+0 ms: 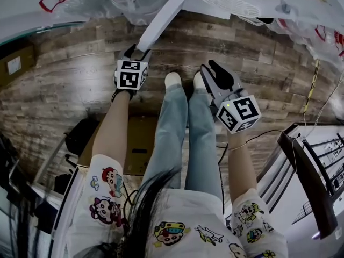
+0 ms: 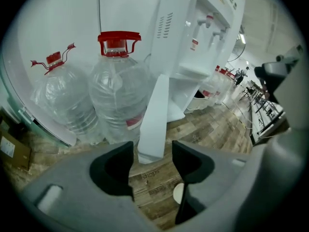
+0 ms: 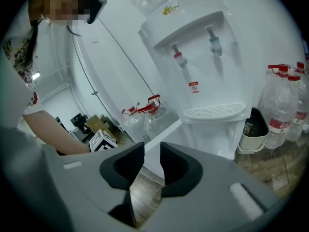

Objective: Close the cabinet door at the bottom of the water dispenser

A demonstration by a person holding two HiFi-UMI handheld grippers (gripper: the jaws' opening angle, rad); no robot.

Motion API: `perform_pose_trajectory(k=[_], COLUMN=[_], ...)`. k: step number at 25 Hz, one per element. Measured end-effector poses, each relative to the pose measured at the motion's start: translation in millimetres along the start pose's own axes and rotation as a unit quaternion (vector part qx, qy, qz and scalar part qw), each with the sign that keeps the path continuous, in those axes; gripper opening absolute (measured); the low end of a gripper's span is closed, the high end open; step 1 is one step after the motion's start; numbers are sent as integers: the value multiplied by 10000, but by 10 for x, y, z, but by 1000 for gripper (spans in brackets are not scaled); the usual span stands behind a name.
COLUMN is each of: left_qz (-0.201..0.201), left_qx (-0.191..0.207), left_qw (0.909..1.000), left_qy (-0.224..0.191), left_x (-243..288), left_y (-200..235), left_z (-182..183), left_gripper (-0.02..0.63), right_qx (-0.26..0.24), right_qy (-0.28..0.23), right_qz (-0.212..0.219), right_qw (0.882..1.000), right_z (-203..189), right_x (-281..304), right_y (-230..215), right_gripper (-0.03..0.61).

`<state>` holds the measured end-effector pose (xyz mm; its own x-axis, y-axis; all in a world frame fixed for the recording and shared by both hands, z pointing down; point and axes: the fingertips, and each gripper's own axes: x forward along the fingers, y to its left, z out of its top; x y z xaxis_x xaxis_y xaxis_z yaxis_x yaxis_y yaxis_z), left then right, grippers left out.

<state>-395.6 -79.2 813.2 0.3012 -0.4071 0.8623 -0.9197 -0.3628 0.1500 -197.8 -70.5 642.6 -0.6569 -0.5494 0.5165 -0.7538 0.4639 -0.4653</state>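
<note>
The white water dispenser (image 3: 203,57) stands ahead, with its lower cabinet door (image 1: 161,18) swung out toward me and seen edge on. In the left gripper view the door's free edge (image 2: 155,115) runs down between the jaws of my left gripper (image 2: 152,151). Those jaws stand open on either side of the edge, with a small gap on each side. My right gripper (image 1: 215,71) hangs to the right of the door, above my shoes. It is open, with a narrow gap and nothing in it. Past its jaws shows the door panel (image 3: 157,156).
Large clear water bottles (image 2: 116,95) with red caps stand left of the dispenser, and several more bottles (image 3: 282,105) and a white bin (image 3: 253,132) stand on its right. A cardboard box (image 1: 16,63) lies far left. A black rack (image 1: 312,181) stands at the right. The floor is wood plank.
</note>
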Motion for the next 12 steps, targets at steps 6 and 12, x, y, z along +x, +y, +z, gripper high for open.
perform_pose_trajectory(k=[6, 12], left_qz=[-94, 9], left_qx=[269, 342], left_qw=[9994, 9989], left_qy=[214, 312], left_x=[79, 93], left_y=[-28, -53], left_z=[-21, -53], left_gripper=[249, 203], right_qx=[88, 187], right_qy=[-68, -184], right_qz=[-61, -151], right_qw=[9999, 9995], right_z=[-11, -10], right_x=[-86, -189], right_y=[9, -33], right_gripper=[92, 64])
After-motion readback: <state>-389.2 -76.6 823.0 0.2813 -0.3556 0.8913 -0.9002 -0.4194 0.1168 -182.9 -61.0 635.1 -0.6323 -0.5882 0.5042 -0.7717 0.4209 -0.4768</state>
